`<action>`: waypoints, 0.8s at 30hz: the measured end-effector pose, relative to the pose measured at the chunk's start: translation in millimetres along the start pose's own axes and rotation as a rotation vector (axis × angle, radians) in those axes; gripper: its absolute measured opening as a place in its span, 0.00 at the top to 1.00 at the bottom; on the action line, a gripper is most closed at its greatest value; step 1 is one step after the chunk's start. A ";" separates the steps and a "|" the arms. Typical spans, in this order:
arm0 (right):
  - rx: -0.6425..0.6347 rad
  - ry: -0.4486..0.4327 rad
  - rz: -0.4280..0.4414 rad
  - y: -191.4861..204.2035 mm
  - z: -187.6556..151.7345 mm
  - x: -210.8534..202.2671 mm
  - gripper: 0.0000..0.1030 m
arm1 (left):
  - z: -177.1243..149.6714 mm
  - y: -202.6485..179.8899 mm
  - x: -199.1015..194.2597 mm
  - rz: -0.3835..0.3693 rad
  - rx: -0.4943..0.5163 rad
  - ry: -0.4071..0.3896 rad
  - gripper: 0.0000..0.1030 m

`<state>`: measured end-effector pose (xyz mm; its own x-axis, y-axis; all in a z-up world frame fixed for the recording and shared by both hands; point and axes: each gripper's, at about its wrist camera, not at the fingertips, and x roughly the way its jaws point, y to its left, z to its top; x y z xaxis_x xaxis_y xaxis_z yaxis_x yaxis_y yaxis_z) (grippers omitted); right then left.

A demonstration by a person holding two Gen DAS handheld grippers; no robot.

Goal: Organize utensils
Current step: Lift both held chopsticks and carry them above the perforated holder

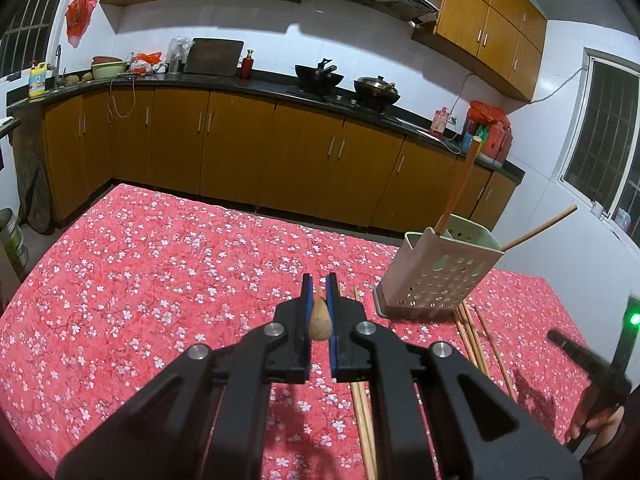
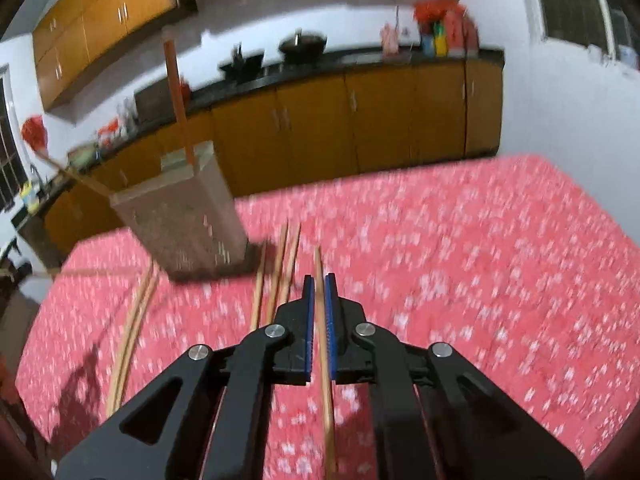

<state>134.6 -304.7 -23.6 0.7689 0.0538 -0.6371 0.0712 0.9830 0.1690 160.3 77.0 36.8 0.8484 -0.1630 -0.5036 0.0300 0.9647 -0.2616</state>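
Left claw is clenched on a chopstick seen end-on; right claw grips another chopstick. Tilt each upright before lowering into the holder.

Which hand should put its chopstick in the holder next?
Probably the left. The left gripper has its chopstick lifted near the holder. The right gripper pinches a chopstick too, with its view blurred.

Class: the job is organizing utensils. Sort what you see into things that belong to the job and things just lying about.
Belongs:
left gripper holding a wooden utensil
right gripper around a chopstick
holder
loose chopsticks

Lying about:
woks
cutting board
detergent bottle
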 end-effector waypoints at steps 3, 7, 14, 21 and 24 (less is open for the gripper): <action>-0.027 0.083 -0.002 3.8 -16.4 12.9 0.87 | -0.5 -0.9 0.1 -0.003 0.000 0.002 0.93; -0.060 0.139 -0.021 6.1 -38.2 23.1 0.73 | -3.3 0.7 -0.5 -0.006 0.004 0.005 0.93; -0.076 0.173 -0.058 4.6 -55.7 32.4 0.83 | -6.0 2.4 0.3 -0.007 0.002 0.015 0.93; -0.102 0.163 -0.067 8.5 -45.9 45.8 0.92 | -8.7 -0.1 5.2 -0.010 0.006 0.029 0.93; -0.124 0.167 -0.072 11.0 -34.0 58.2 0.93 | -9.3 -0.3 6.1 -0.010 0.005 0.031 0.93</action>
<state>158.5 -284.8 -84.4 0.6480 0.0008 -0.7616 0.0358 0.9989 0.0315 160.5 73.8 26.1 0.8315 -0.1791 -0.5259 0.0412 0.9639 -0.2630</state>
